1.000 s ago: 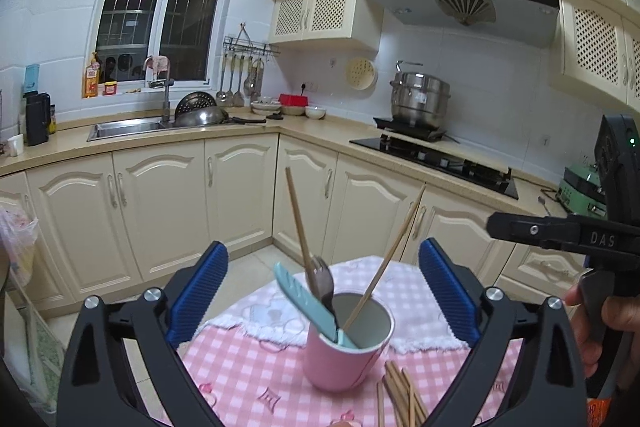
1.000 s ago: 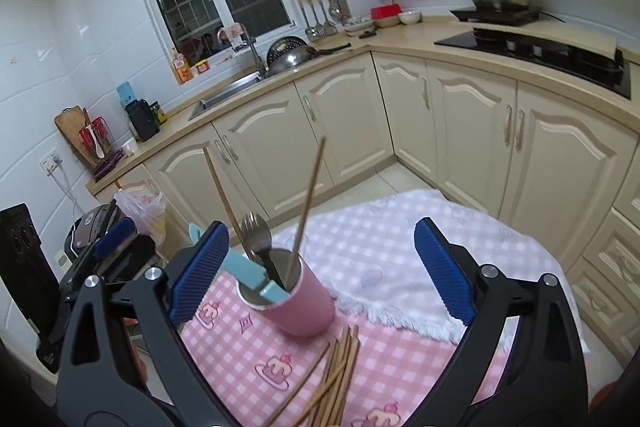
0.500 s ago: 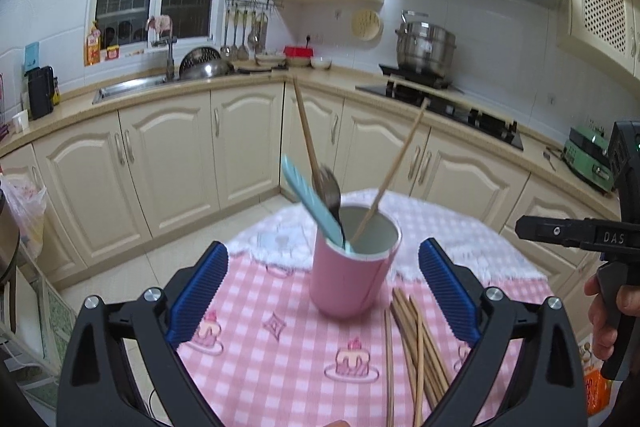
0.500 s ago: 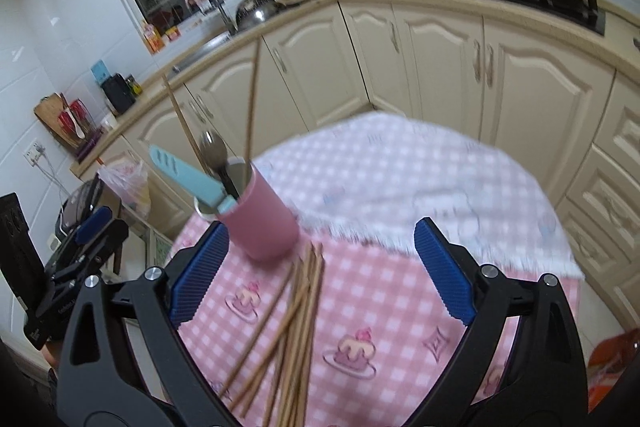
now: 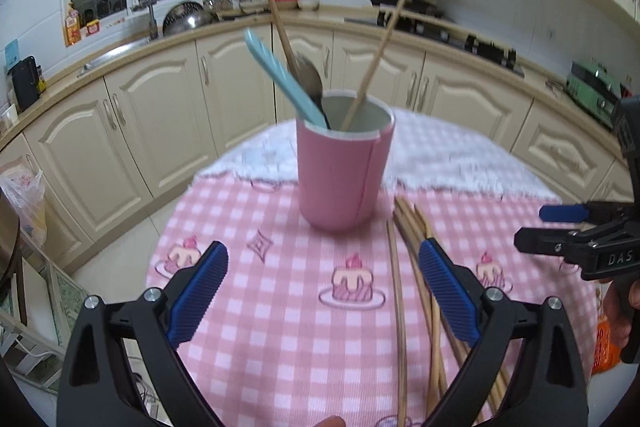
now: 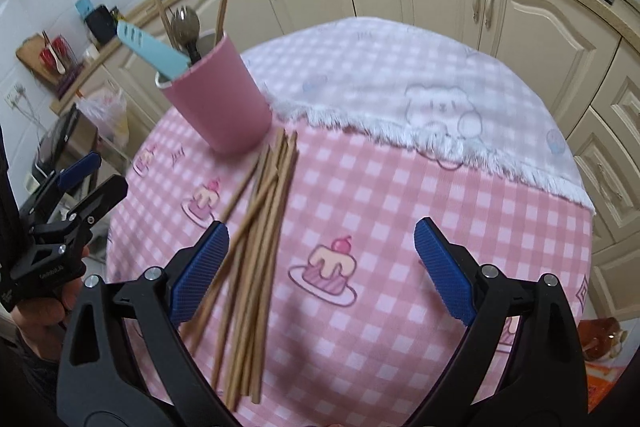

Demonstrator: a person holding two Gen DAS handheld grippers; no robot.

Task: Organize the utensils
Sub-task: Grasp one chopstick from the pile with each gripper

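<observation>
Both tongs wide, holding nothing: left tongs (image 5: 323, 291), right tongs (image 6: 322, 269). Pink cup (image 6: 218, 99) upright on the checked surface (image 6: 400, 211), holding two chopsticks, a spoon (image 6: 185, 25) and a blue knife (image 6: 152, 47). Loose chopstick bundle (image 6: 256, 227) lies flat just beside the cup, nearer the right tongs.

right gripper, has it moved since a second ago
Yes. The right gripper has tipped downward and closer over the chopsticks; the kitchen window has slid out the top of its view.
</observation>
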